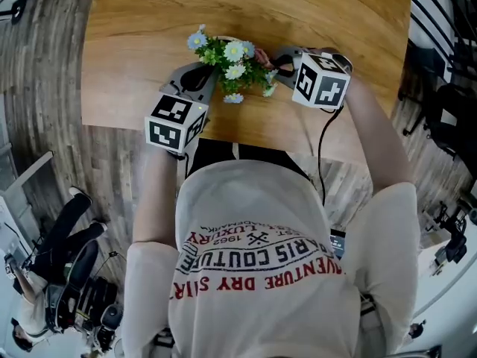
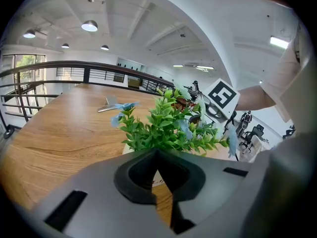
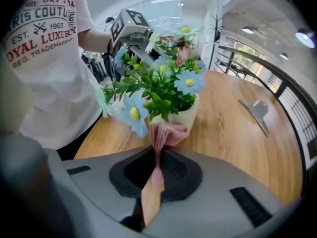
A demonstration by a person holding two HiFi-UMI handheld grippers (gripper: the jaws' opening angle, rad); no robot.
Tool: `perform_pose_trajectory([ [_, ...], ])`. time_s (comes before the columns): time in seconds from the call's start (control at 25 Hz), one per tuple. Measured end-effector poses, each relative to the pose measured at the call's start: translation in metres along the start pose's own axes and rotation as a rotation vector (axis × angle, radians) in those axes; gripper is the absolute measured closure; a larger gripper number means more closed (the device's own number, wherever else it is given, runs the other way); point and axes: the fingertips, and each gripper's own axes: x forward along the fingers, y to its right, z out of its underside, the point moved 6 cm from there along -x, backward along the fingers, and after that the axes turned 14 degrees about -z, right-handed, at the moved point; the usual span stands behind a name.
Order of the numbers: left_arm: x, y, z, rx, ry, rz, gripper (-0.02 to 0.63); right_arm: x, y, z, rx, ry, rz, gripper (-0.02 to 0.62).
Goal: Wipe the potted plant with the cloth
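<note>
Right fingers: the right gripper (image 3: 157, 155) had its fingers (image 3: 184, 173) pinched on a strip of pink cloth (image 3: 166, 133), which bunched out just ahead of the tips.
Left fingers: the left gripper (image 2: 157, 152) had its fingers (image 2: 132, 178) pressed together with nothing between them.
Direction: the potted plant (image 3: 161, 86) stood straight ahead of the right fingers, at the middle of that gripper's view. The cloth's bunch seemed to touch the near wall of the pot (image 3: 184, 115) low down.
Long axis: upright, so I judged that a wipe would run around the pot or up through the leaves.
Nearer hand: both sat just beside the plant, one on each side in the head view, but only the right carried the cloth.
Look of the plant: green leaves, pale blue and white daisy-like flowers, and a cream pot.
Place: on the wooden desk (image 3: 233, 133), toward its edge nearest the person.
</note>
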Motion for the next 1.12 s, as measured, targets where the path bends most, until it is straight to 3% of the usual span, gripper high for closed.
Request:
perform_pose_trajectory([
  [0.28, -0.024, -0.007, -0.010, 0.036, 0.104, 0.029, 0.594, -0.037, -0.022, 0.001, 0.331, 0.072, 0.392, 0.552],
  [0.44, -0.045, -0.009, -0.012, 0.075, 0.129, 0.054, 0.594, -0.055, -0.052, -0.012, 0.487, 0.168, 0.546, 0.552],
  [0.56, -0.062, -0.006, -0.010, 0.097, 0.148, 0.053, 0.594, -0.069, -0.080, -0.033, 0.534, 0.271, 0.625, 0.552],
  [0.72, -0.088, -0.009, -0.003, 0.097, 0.169, 0.019, 0.594, -0.081, -0.105, -0.073, 0.521, 0.413, 0.629, 0.554],
  [0.88, -0.106, -0.017, 0.000, 0.082, 0.186, -0.021, 0.594, -0.085, -0.112, -0.119, 0.482, 0.531, 0.533, 0.554],
  [1.12, -0.117, -0.039, -0.001, 0.109, 0.210, -0.006, 0.594, -0.046, -0.103, -0.173, 0.455, 0.522, 0.481, 0.552],
])
